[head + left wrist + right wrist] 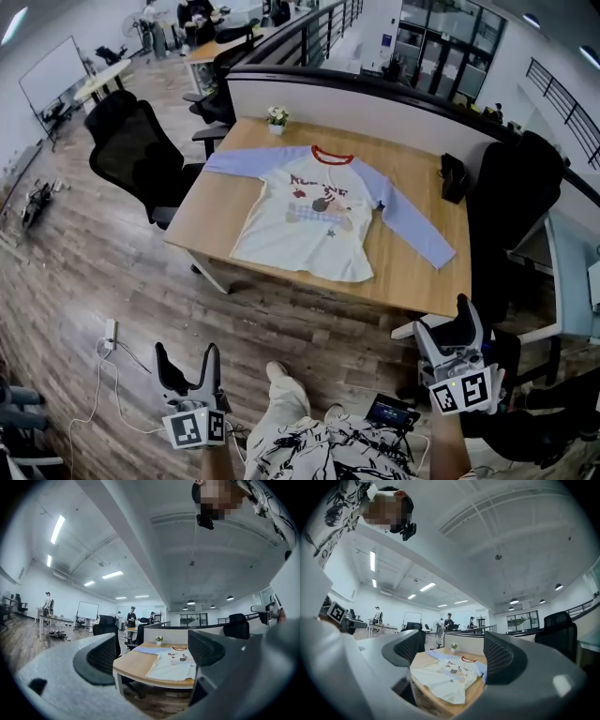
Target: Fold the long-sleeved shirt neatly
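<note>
With left gripper (188, 357) and right gripper (444, 334) fingers (101, 660) spread empty, the flat shirt (314, 220) could be rumpled on the tabletop (217, 216) if pinched unevenly.

Shirt (309, 234): had a white body, lilac-blue sleeves, a red neckband and a red-and-dark chest print.
Worktop (220, 211): was pale tan wood.
Floor (75, 272): was brown, streaked planks.
Office chair (136, 155): was black.
Left gripper (187, 354): had black fingers (167, 370) and black-and-white square markers.
Person's top (319, 455): was white with black scrawled markings.
</note>
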